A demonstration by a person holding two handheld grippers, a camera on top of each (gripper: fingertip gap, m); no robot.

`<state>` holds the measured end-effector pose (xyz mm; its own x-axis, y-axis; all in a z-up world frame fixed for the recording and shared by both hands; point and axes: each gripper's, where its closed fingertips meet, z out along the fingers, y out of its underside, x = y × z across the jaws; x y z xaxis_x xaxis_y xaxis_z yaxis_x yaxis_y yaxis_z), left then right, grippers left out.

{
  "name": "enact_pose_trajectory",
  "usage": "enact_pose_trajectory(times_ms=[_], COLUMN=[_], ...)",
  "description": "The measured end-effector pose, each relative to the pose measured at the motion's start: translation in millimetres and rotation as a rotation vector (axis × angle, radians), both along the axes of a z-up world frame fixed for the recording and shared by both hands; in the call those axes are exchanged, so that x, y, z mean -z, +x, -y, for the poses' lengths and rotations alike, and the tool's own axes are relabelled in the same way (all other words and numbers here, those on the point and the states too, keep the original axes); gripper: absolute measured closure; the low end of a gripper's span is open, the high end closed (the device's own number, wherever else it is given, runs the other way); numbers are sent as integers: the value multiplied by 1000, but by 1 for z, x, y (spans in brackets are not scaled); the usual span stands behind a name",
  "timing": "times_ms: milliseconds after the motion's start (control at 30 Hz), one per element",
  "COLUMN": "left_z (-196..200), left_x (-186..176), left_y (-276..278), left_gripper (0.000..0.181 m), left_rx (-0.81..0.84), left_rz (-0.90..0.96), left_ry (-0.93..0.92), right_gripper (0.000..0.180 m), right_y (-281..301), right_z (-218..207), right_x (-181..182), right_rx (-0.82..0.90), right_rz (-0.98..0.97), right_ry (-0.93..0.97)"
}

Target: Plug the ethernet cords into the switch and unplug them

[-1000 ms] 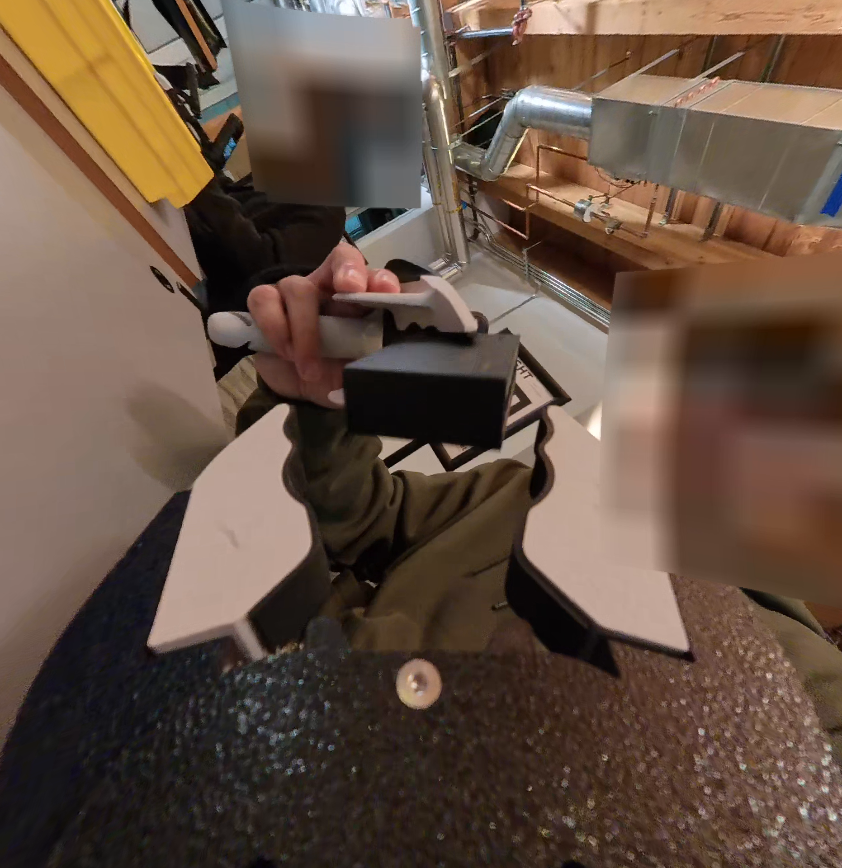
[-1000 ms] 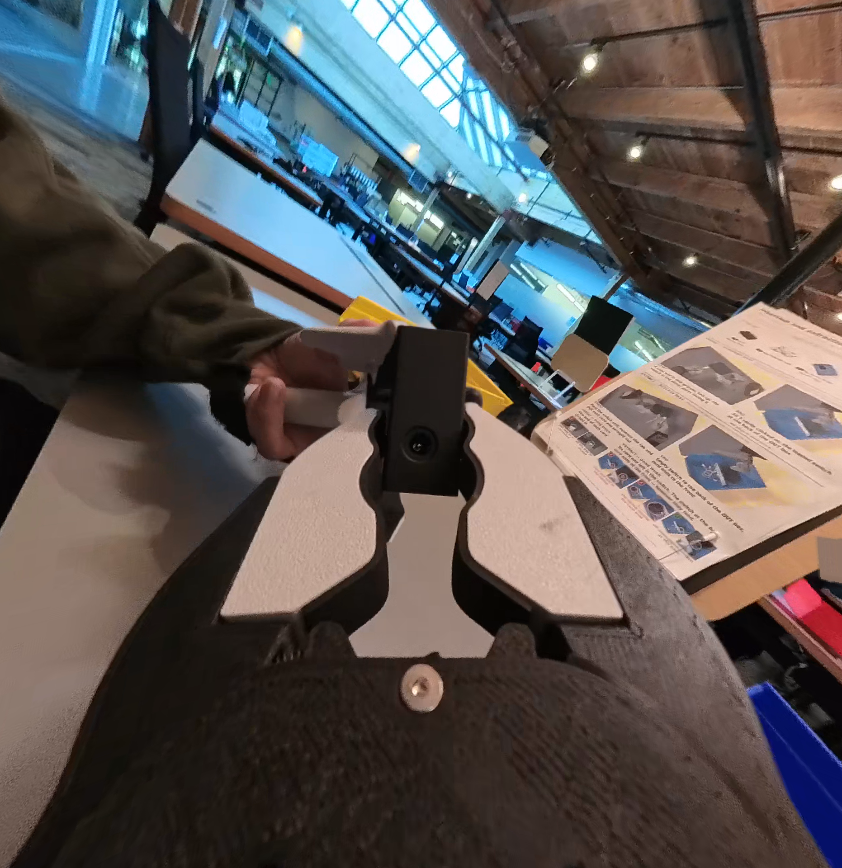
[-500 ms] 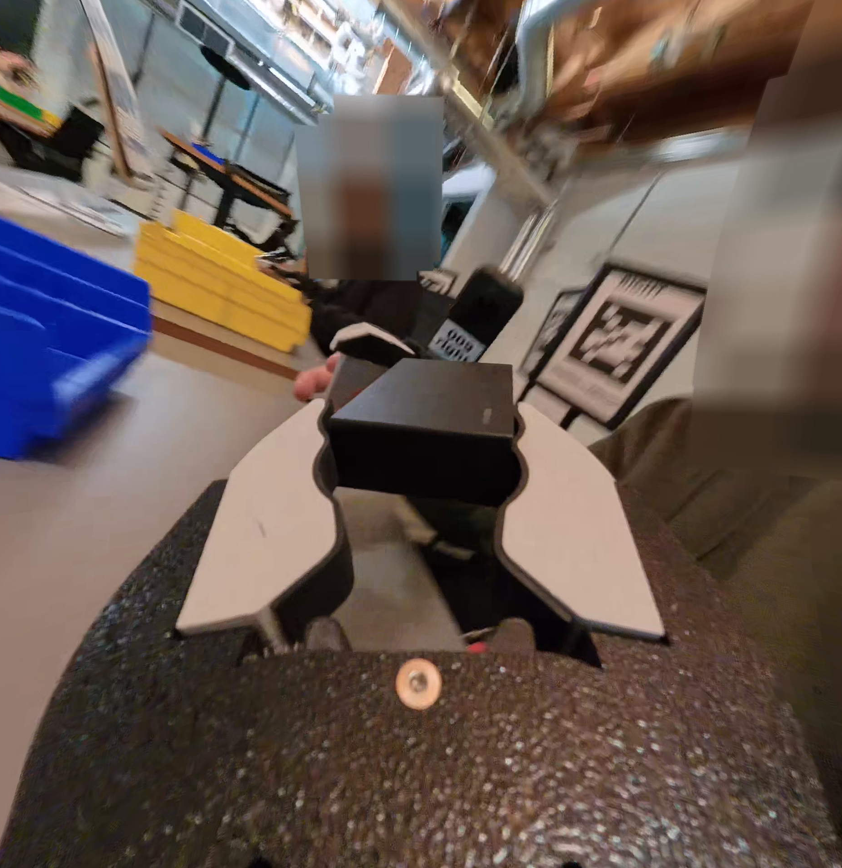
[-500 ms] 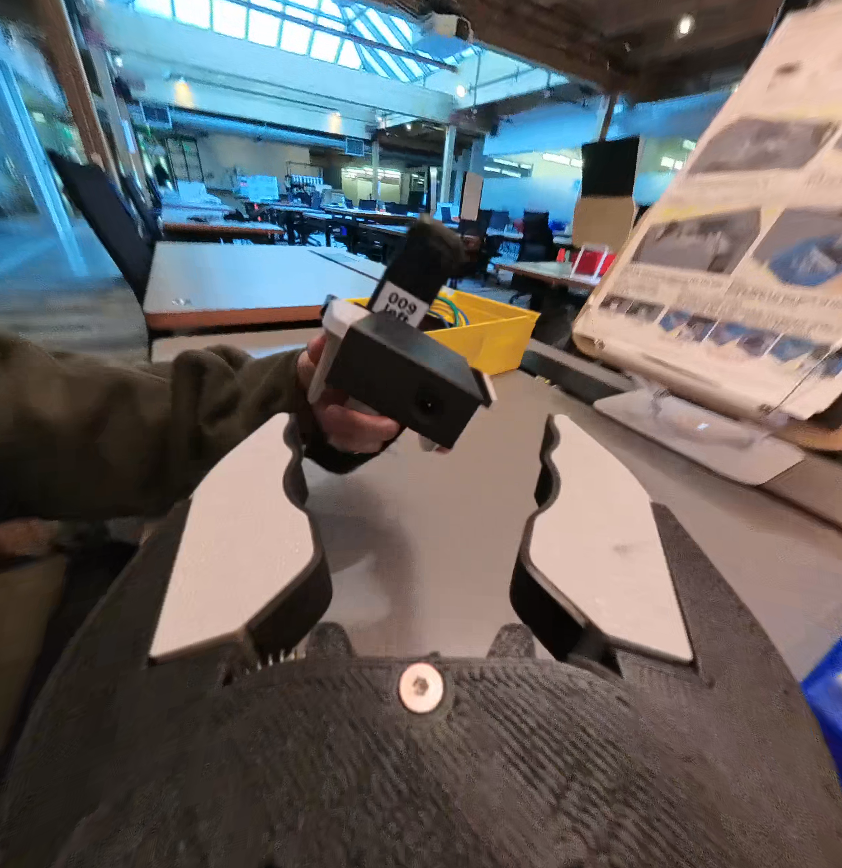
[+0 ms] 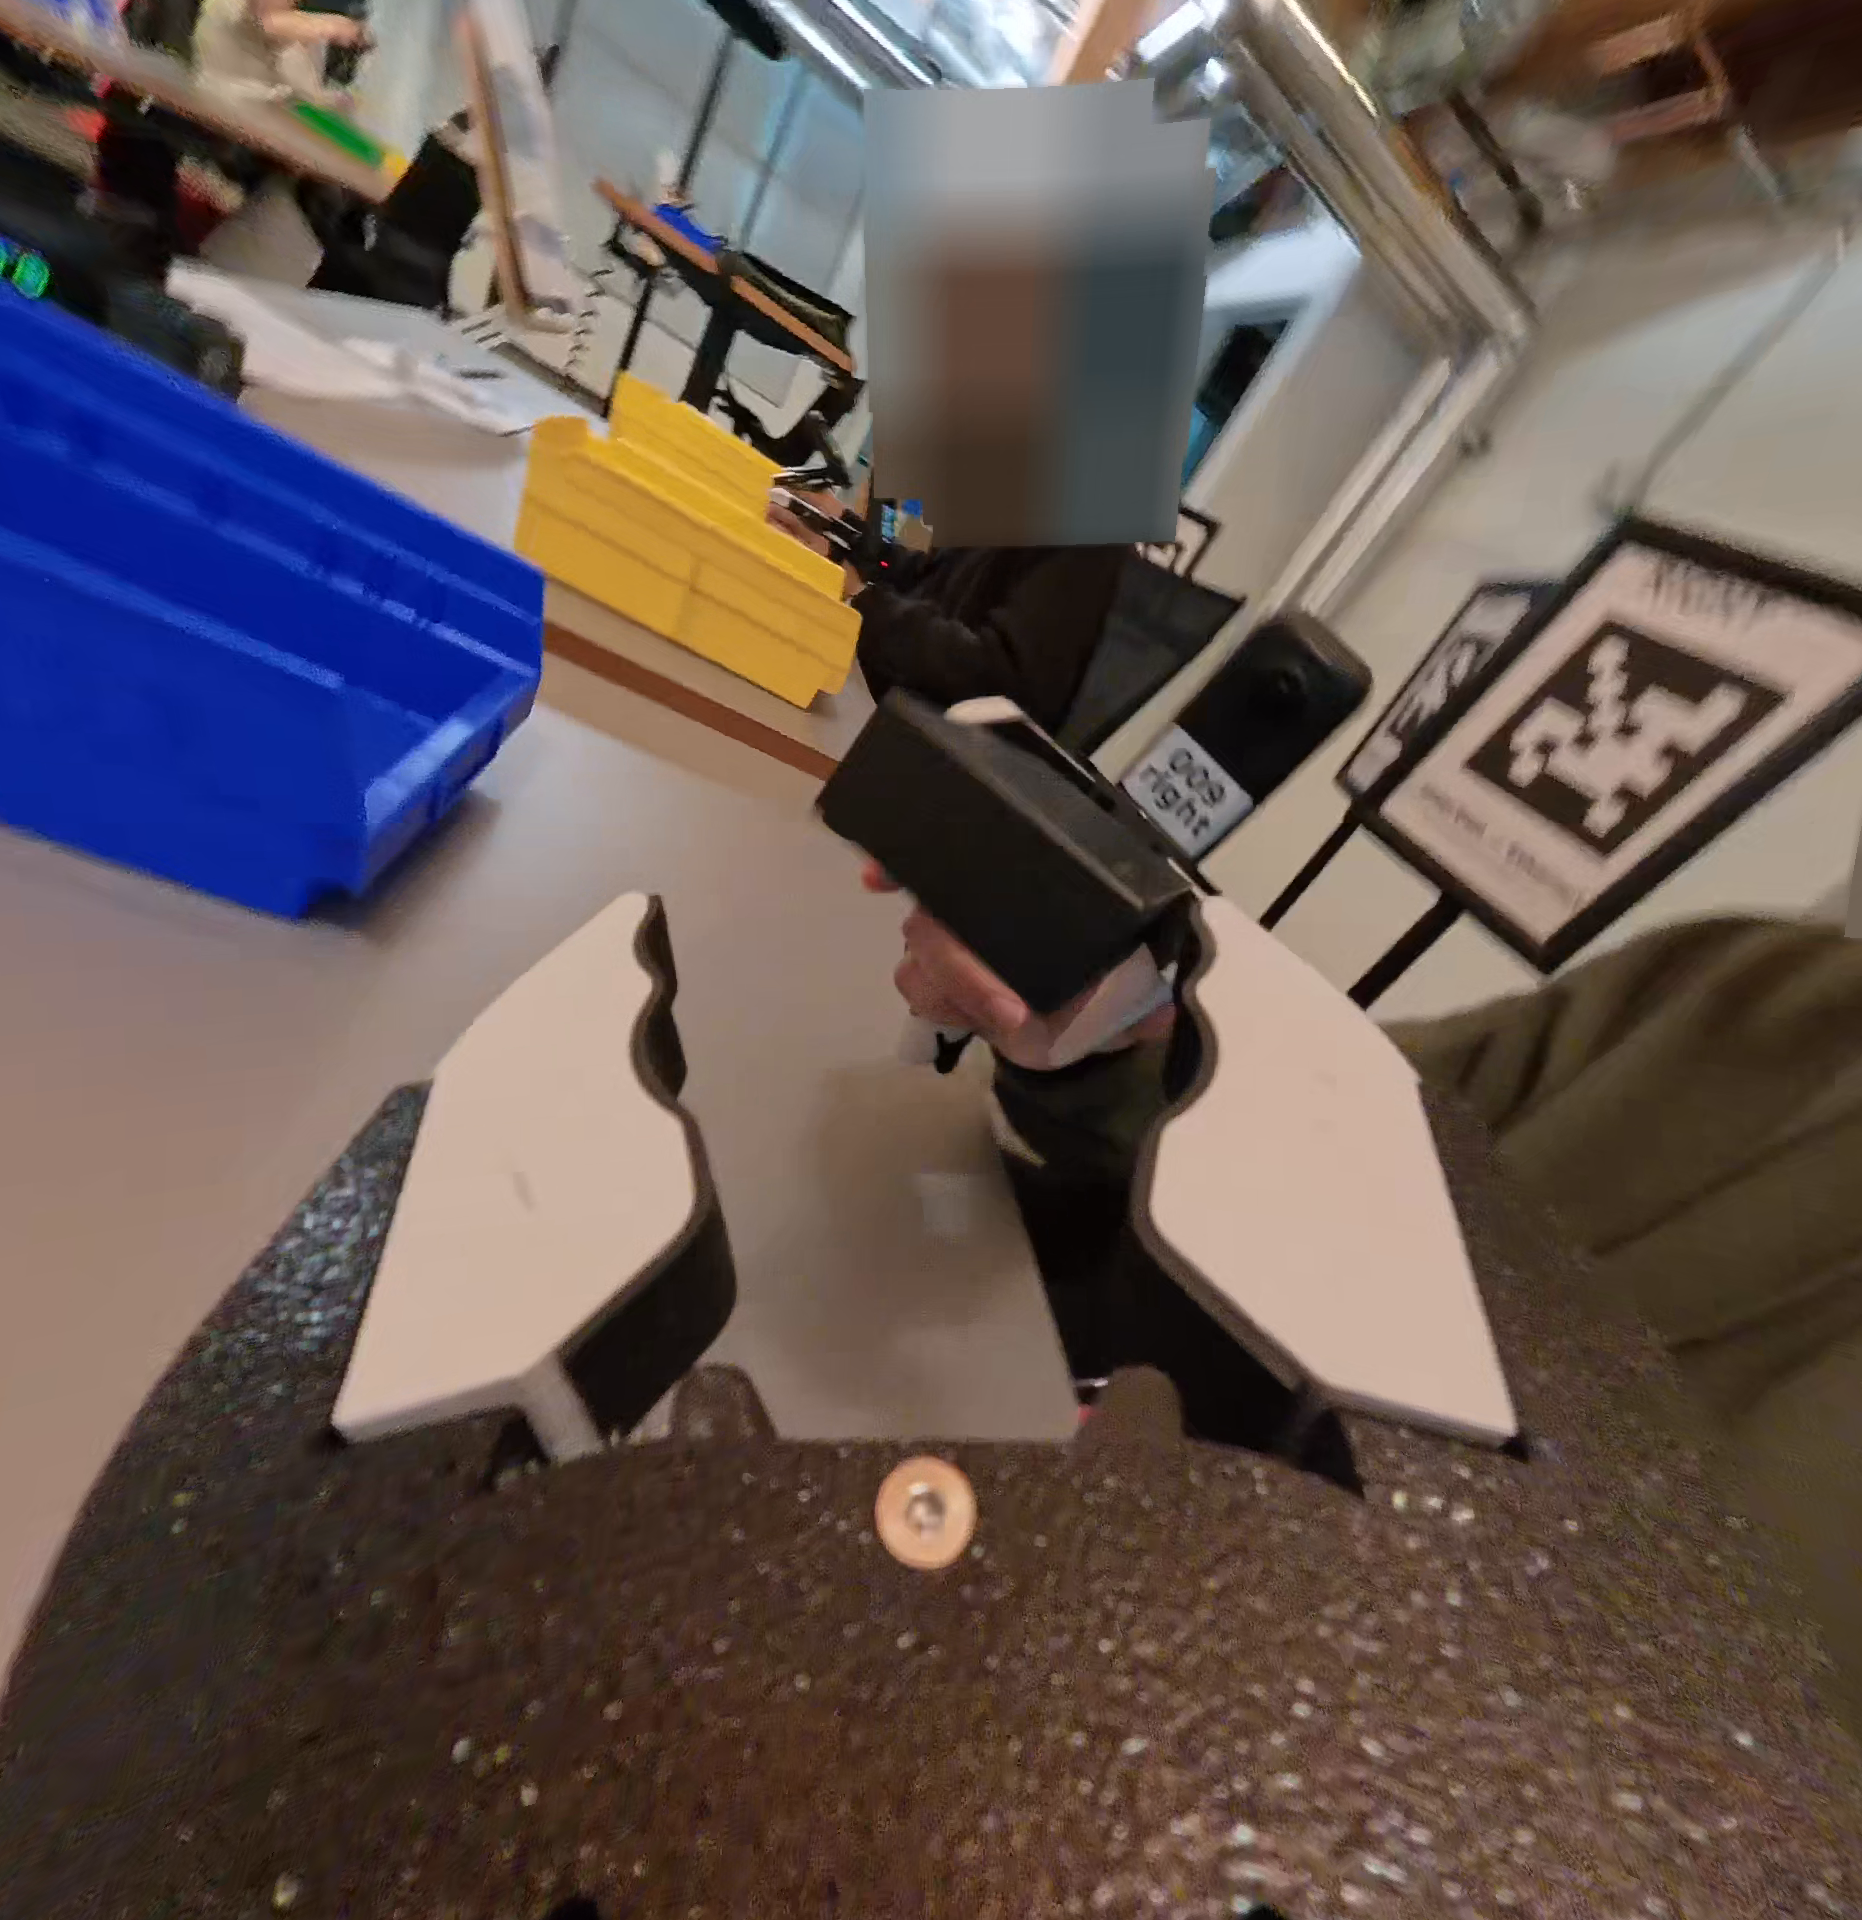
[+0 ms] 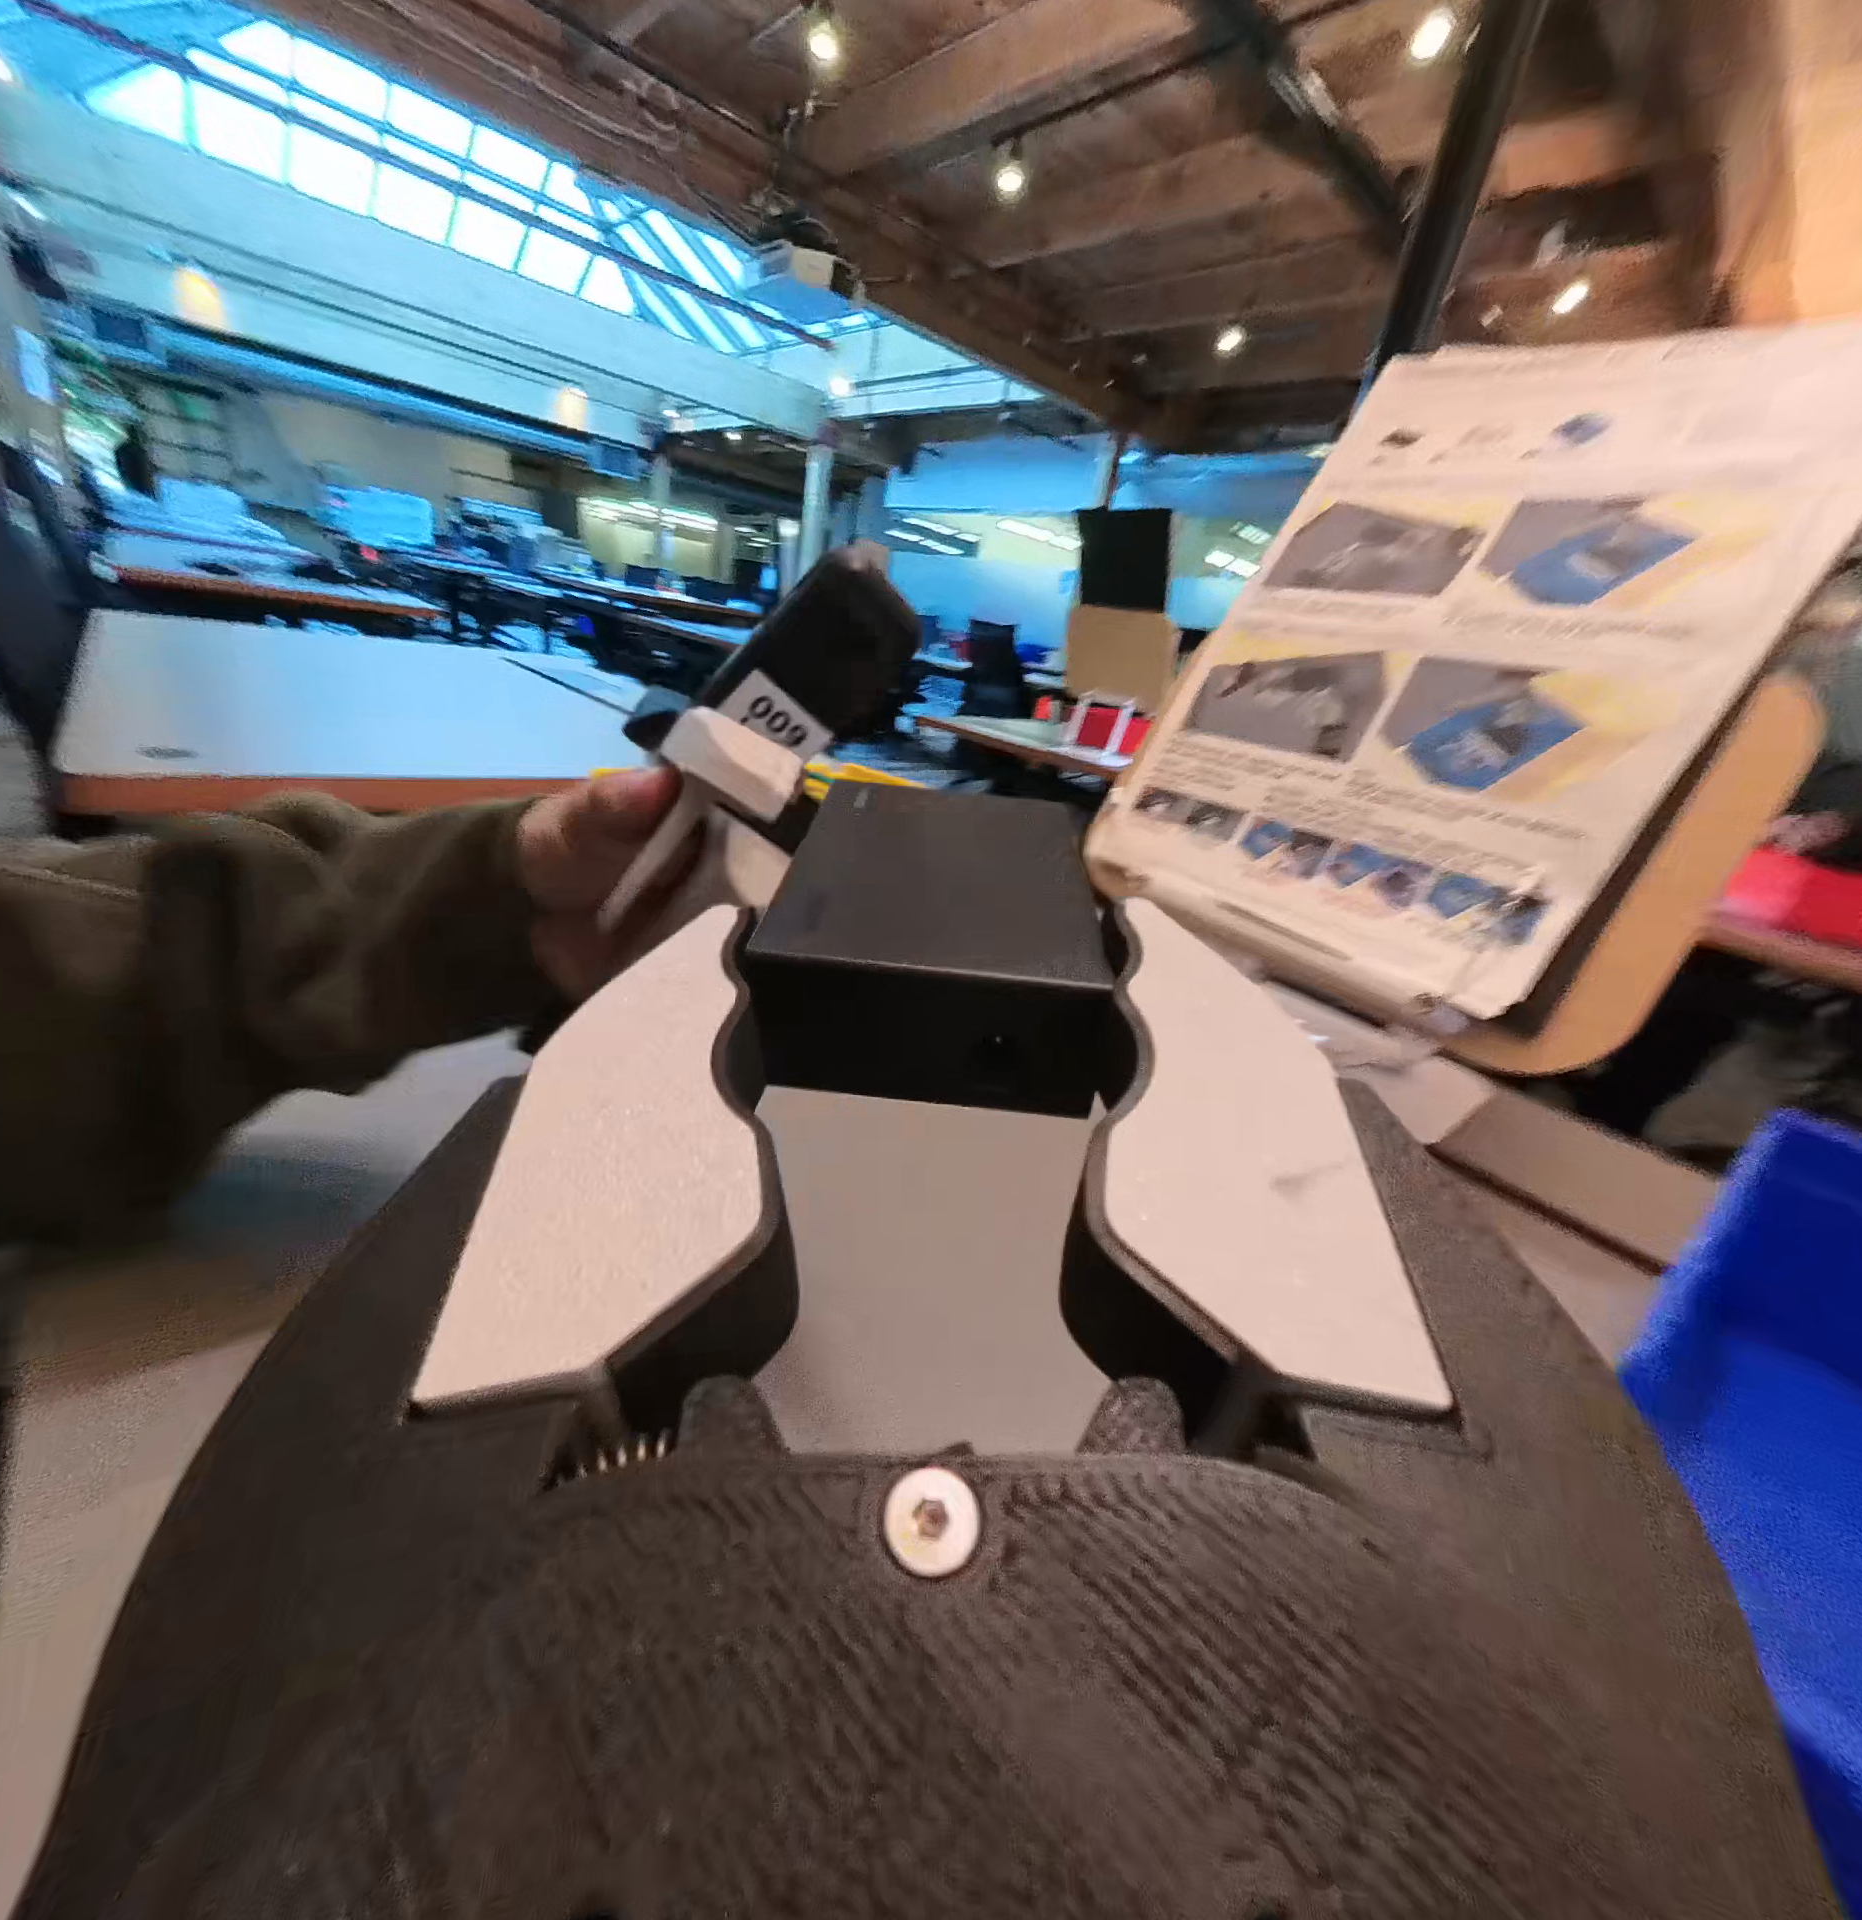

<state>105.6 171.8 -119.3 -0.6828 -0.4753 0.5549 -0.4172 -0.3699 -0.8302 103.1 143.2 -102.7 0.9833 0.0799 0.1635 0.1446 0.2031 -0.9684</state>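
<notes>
Left wrist view, left to right:
Blue bin [image 5: 231, 644]: on the desk [image 5: 179, 1039], far left; open top.
Yellow bin [image 5: 678, 582]: on a further desk behind the blue bin, beside a person in dark clothing [image 5: 1000, 623].
Left tool [image 5: 922, 914]: fingers spread wide; nothing between them; grey desk surface shows through the gap.
Switch [image 5: 1000, 862]: black box, tilted, ahead of the left tool's tips and towards its right finger; raised off the desk; not gripped by the left tool.
Hand [image 5: 958, 997]: just below the switch, wrapped round the white handle of the other tool; olive sleeve [image 5: 1685, 1143] runs off to the right.
Marker board [image 5: 1623, 758]: black-framed, black-and-white pattern, on a stand at the right; a second one stands behind it.

Right wrist view, left to right:
Left arm: olive sleeve [image 6: 231, 987] enters from the left; the hand [image 6: 584, 862] holds the left tool's white handle, with its black camera block above; its tip reaches the switch's far left corner; contact cannot be judged.
Right tool [image 6: 927, 935]: both fingers closed against the short sides of the switch [image 6: 927, 904]; the box sits level between the tips, above the desk.
Instruction sheet [image 6: 1478, 675]: printed page on a tilted wooden board, right of the switch; blurred.
Blue bin edge [image 6: 1789, 1403]: far right, near the right tool's body.
</notes>
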Motion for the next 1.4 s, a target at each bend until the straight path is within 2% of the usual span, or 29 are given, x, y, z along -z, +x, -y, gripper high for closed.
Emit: enact_pose_trajectory(times_ms=[100, 133, 167, 200, 233, 267, 300, 467, 533, 633, 933, 1200, 1400], left_z=[8, 12, 14, 15, 14, 11, 9, 0, -1, 4, -1, -6, -6], left_x=[-2, -4, -6, -11, -10, -4, 2, 32, 36, 39, 47, 52, 55], left_y=[-9, -12, -12, -12, -8, -3, 1, 14, 18, 21, 27, 30, 32], left_gripper=[92, 99, 116, 122, 124, 139, 144, 154, 154, 154, 154, 154, 154], left_rx=[100, 144, 177, 203, 191, 152, 124, 16, -12, -18, 24, -19, -18], left_rz=[-152, -201, -241, -254, -267, -292, -327, -532, -574, -618, -706, -698, -697], left_ry=[-226, -307, -390, -468, -503, -508, -515, -447, -384, -282, -150, -170, -185], right_gripper=[117, 117, 117, 117, 116, 117, 116, 117, 105, 101, 107, 107, 106], right_y=[0, 0, -3, -8, -9, -8, -6, 11, 16, 17, 20, 25, 28], right_z=[1, -1, -3, -6, -9, -10, -11, -19, -25, -31, -32, -36, -37], right_x=[5, 9, 13, 18, 20, 21, 25, 54, 65, 81, 93, 94, 94], right_rx=[35, 62, 64, 44, 52, 71, 89, 113, 118, 124, 162, 227, 266], right_rz=[131, 169, 204, 213, 207, 208, 216, 85, -3, 7, 62, -35, 2], right_ry=[9, 5, 12, 4, 6, 18, 1, -159, -225, -321, -367, -338, -302])
